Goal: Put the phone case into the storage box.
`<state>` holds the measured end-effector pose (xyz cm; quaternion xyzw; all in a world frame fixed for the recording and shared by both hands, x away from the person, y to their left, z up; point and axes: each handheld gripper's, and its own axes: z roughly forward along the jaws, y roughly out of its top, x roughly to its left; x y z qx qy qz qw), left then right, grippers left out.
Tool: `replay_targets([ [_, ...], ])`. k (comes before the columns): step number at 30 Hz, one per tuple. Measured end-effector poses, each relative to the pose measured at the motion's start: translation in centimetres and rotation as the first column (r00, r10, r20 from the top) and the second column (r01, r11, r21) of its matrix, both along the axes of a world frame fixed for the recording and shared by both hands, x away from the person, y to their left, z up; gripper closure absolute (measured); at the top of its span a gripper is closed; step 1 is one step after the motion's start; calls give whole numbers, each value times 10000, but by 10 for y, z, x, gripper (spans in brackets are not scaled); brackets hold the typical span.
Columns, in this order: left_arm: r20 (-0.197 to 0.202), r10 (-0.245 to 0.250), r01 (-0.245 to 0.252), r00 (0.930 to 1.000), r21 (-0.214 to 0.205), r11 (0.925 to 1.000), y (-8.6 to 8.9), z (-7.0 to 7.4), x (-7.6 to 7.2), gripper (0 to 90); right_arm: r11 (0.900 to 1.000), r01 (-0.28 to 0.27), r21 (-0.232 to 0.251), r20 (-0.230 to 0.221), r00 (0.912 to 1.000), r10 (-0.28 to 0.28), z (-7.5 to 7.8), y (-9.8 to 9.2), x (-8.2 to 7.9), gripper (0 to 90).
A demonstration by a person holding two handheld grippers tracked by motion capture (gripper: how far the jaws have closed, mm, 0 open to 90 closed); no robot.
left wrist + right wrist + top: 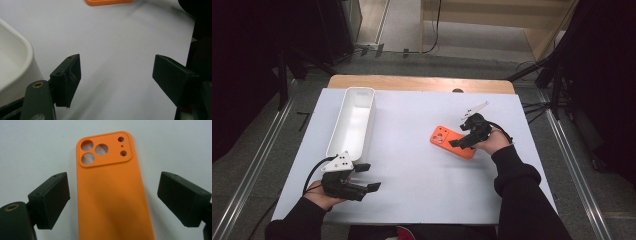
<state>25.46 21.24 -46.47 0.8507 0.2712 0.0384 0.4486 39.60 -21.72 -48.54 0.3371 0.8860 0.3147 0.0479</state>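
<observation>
The orange phone case (111, 187) lies flat on the white table (422, 165), camera cut-outs facing up, and the right gripper (113, 197) hovers over it with jaws wide apart on either side, gripping nothing; the case's near end is cut off in the right gripper view. Well apart, beside the white tray (352, 120), the left gripper (116, 75) stands open and empty, with the tray partly cut off.
</observation>
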Motion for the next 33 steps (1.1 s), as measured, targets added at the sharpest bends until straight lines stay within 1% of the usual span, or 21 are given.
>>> replay_targets([
  [2,-2,-1,1,10000,0,10000,0,0,0,235,10000,7,-39,-1,10000,-7,0,0,0,98],
  [4,1,0,0,10000,0,10000,0,0,0,235,9998,-88,-203,34,10000,89,-2,0,0,98],
  [5,-5,9,-9,10000,-8,10000,0,0,0,235,9997,-25,-243,-66,10000,24,-2,1,-1,98],
  [6,-5,9,-9,10000,-8,10000,0,0,0,235,9997,-25,-243,-66,10000,24,-2,1,-1,98],
  [7,7,20,-20,10000,-4,10000,0,0,0,235,9993,-91,-365,-19,10000,90,-3,1,-1,98],
  [12,9,25,-25,10000,-6,10000,0,0,0,235,9984,-171,-538,-86,9998,166,-5,2,-2,98],
  [17,10,26,-26,10000,-1,10000,0,0,0,235,9956,-317,-882,-128,9994,306,-7,4,-2,97],
  [24,10,29,-29,10000,-2,10000,0,0,0,235,9930,-464,-1085,-241,9987,440,-10,5,-3,98],
  [25,2,40,-40,10000,0,10000,0,0,0,235,9908,-530,-1245,-269,9984,500,-12,5,-3,98],
  [26,2,40,-40,10000,0,10000,0,0,0,235,9908,-530,-1245,-269,9984,500,-12,5,-3,98],
  [27,8,32,-32,10000,-1,10000,0,0,0,235,9879,-631,-1413,-271,9978,598,-13,5,-3,98],
  [29,10,31,-31,10000,-2,10000,0,0,0,235,9862,-655,-1519,-331,9976,611,-14,7,-4,98],
  [30,7,27,-27,10000,-2,10000,0,0,0,235,9834,-762,-1649,-245,9970,731,-15,6,-3,98],
  [33,9,30,-30,10000,2,10000,0,0,0,235,9819,-773,-1730,-324,9968,728,-17,8,-4,98],
])
